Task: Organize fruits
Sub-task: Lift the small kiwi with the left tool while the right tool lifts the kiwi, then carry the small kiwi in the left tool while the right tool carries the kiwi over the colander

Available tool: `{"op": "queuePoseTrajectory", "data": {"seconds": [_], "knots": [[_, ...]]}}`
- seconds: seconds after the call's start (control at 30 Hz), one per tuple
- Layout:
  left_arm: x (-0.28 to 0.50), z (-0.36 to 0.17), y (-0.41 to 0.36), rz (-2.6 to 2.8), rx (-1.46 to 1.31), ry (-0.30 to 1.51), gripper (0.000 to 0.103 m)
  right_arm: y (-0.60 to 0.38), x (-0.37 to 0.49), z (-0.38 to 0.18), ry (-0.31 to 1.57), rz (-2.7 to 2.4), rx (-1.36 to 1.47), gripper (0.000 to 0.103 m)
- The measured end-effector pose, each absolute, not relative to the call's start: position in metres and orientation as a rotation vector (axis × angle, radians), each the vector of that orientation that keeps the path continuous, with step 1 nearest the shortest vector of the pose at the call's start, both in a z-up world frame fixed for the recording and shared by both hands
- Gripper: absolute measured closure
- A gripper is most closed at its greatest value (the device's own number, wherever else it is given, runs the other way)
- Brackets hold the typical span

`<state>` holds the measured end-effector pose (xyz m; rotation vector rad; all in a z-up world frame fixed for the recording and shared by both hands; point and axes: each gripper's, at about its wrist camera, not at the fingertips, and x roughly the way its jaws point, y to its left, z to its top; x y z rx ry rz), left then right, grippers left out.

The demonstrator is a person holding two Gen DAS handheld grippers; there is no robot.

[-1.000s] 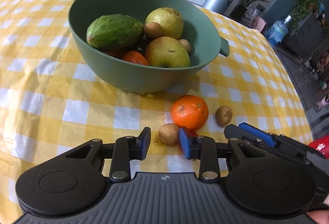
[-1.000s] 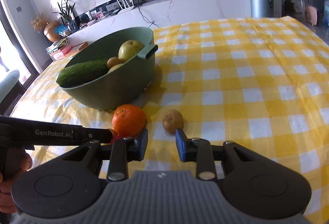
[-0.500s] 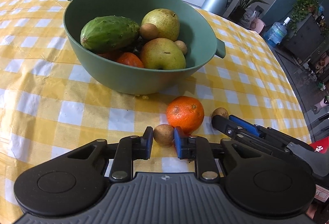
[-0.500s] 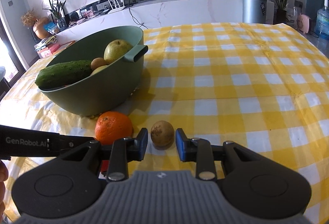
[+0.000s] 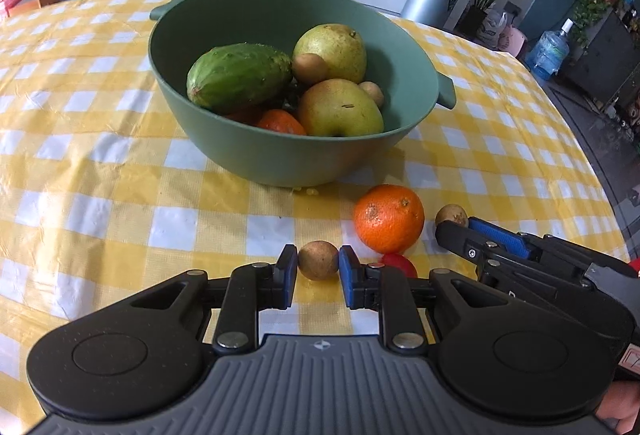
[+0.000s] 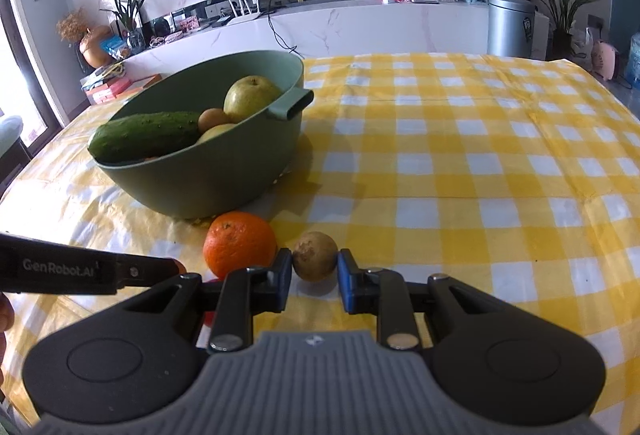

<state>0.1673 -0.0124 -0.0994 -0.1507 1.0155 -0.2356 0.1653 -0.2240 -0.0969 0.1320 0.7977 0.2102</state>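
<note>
Both my claws clamp small brown fruits: left gripper (image 5: 318, 271) on one brown fruit (image 5: 318, 260), right gripper (image 6: 314, 273) on another brown fruit (image 6: 315, 256); orange (image 5: 389, 218) crowds between, open checked cloth (image 6: 460, 171) rightward; round, no long axis.

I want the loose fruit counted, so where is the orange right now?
The orange sits on the checked tablecloth just in front of the green bowl, between two small brown fruits.

"GenRobot.AI" in pale letters on the left gripper (image 6: 176, 267), black side
</note>
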Motion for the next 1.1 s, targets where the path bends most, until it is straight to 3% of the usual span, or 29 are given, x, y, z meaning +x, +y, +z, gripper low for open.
{"op": "queuePoseTrajectory", "data": {"seconds": [0.13,0.57,1.1], "knots": [[0.169,-0.104,-0.014,-0.242,-0.159,1.025,0.073,-0.227,0.168,-0.1,0.82,0.199,0.163,0.082],[0.163,-0.102,-0.016,-0.234,-0.15,1.009,0.078,-0.229,0.17,-0.104,0.828,0.203,0.188,0.081],[0.143,-0.035,-0.013,-0.25,-0.158,0.859,0.078,-0.223,0.144,-0.071,0.705,0.222,0.13,0.081]]}}
